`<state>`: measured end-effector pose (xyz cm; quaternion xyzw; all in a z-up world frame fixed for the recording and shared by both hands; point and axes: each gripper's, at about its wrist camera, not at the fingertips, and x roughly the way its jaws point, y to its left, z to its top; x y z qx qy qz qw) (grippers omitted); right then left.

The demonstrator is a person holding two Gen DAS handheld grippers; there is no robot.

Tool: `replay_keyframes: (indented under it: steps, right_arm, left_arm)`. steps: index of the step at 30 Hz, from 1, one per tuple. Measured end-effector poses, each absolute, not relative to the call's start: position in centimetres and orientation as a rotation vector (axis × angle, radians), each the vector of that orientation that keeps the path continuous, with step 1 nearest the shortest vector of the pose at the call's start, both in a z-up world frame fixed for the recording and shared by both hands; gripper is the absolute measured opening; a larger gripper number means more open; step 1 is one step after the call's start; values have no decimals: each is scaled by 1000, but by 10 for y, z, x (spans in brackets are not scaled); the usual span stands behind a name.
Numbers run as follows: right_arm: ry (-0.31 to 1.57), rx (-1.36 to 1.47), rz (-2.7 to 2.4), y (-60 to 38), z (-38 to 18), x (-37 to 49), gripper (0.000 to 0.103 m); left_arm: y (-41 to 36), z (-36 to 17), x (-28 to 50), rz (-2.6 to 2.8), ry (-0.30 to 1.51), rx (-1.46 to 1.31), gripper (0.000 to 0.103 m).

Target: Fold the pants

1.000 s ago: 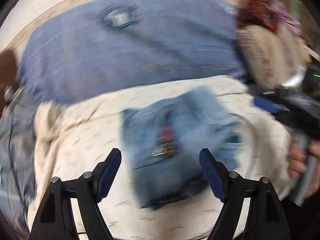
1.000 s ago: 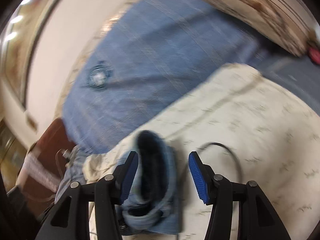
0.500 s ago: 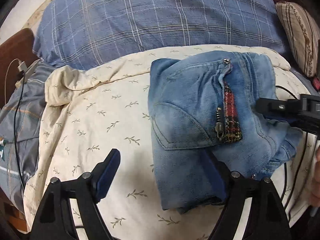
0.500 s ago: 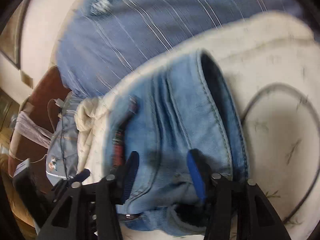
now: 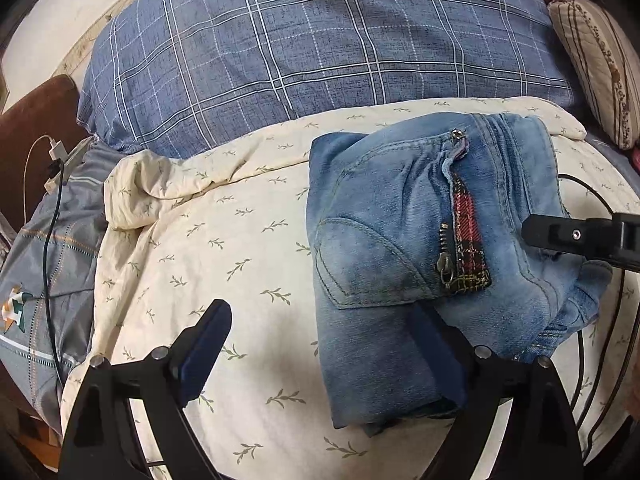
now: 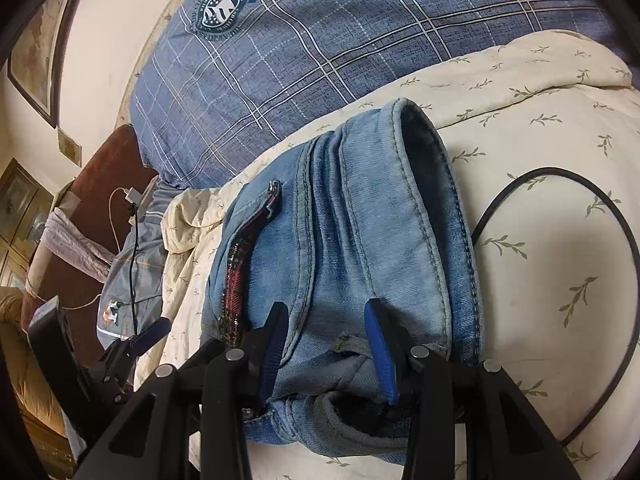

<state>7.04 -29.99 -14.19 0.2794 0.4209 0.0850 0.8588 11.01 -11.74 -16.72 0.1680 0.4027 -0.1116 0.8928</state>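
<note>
- The jeans point(image 5: 420, 248) lie folded into a thick bundle on the cream leaf-print blanket point(image 5: 224, 240), just ahead of both grippers.
- The left gripper point(image 5: 320, 356) has its fingers spread wide; the right one presses down on the near edge of the denim, the other rests over bare blanket.
- The right gripper point(image 6: 326, 344) has its blue pads apart, both resting on the bundle's near end, not pinching it.
- Beyond the jeans sits a blue plaid pillow point(image 6: 360, 40).
- A black cable point(image 6: 624, 240) loops across the blanket to the right of the right gripper.
</note>
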Motion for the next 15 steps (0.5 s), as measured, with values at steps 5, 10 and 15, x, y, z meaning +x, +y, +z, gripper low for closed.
replay_keyframes:
  steps: [5,10,15]
  right_arm:
    - [883,586,175,-300,-143,72,44]
    - [879,564,167,-296,-142,72,44]
    - [873,564,163,-296,-143,72,44]
  left_arm:
    - [-116,-169,110,-241,820,347,92]
    - [-113,-171,112,-244,818,323,97]
    - [-108,-174,114,-255,814,291,99]
